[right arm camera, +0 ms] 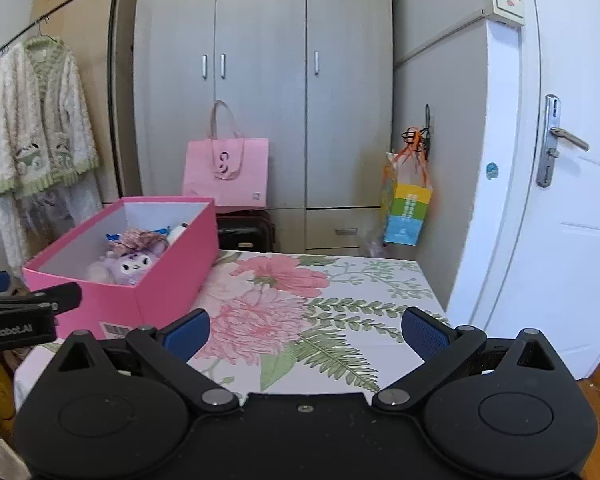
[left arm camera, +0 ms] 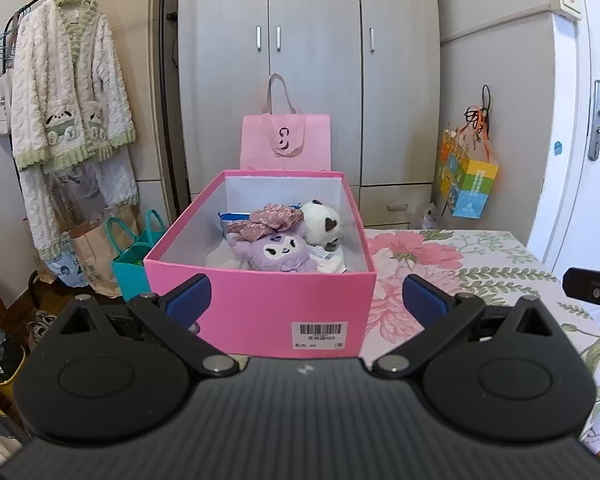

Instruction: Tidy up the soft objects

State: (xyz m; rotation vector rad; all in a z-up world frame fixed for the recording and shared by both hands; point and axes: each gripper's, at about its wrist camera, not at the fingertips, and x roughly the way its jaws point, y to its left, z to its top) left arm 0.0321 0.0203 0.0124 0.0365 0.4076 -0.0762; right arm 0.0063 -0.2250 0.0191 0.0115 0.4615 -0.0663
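- Plush toys: purple plush (left arm camera: 278,250), panda plush (left arm camera: 322,222) & floral cloth (left arm camera: 266,219) sit inside pink box (left arm camera: 260,304) on floral table (right arm camera: 340,300).
- L gripper (left arm camera: 306,296): fingers spread wide, empty, facing box front.
- R gripper (right arm camera: 305,330): fingers spread wide, empty, over table beside box.

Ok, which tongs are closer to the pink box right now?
Left. The left tongs sit open right at the pink box's near wall, facing it. The right tongs are open over the floral cloth, off to the box's right.
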